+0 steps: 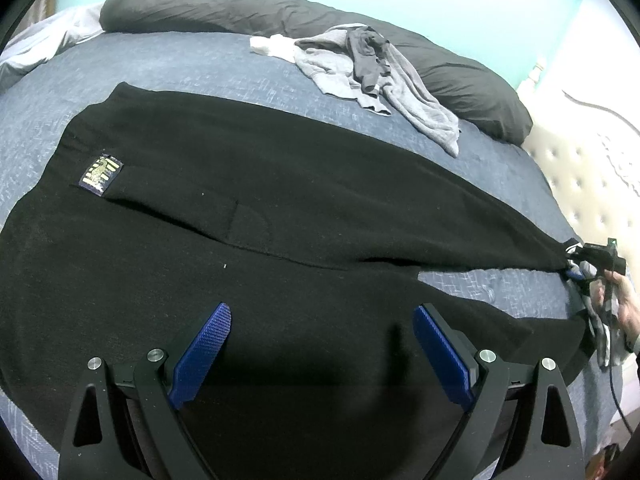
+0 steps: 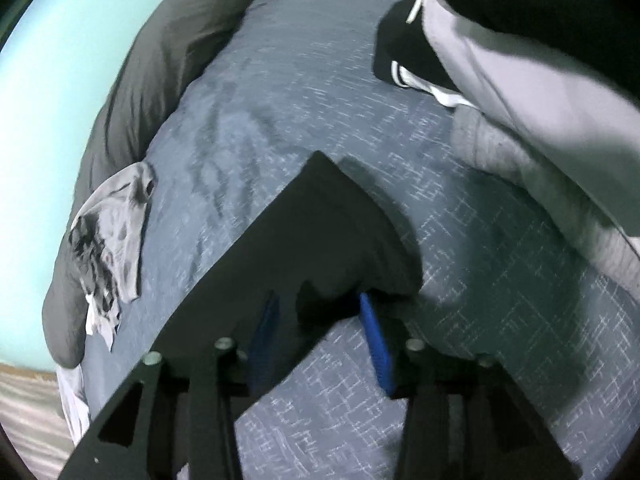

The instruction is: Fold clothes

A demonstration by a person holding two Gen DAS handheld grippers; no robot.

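Observation:
A black garment (image 1: 280,200) with a small gold-and-blue patch (image 1: 100,174) lies spread across the blue bedcover (image 1: 200,64). Just above its near part, my left gripper (image 1: 322,310) stands open with its blue pads (image 1: 204,348) wide apart. The garment's narrow far end reaches the right gripper (image 1: 576,268), which a hand (image 1: 626,304) holds at the bed's right side. In the right wrist view that black end (image 2: 312,220) lies bunched between the jaws of the right gripper (image 2: 320,300). Its blue pads (image 2: 376,344) stand apart and do not press on the cloth.
A loose heap of grey clothes (image 1: 360,68) lies at the back beside long dark pillows (image 1: 200,4). A tufted headboard (image 1: 580,168) borders the right side. Grey and black garments (image 2: 500,80) are piled close beyond the right gripper. A cable (image 1: 614,392) hangs from the right gripper.

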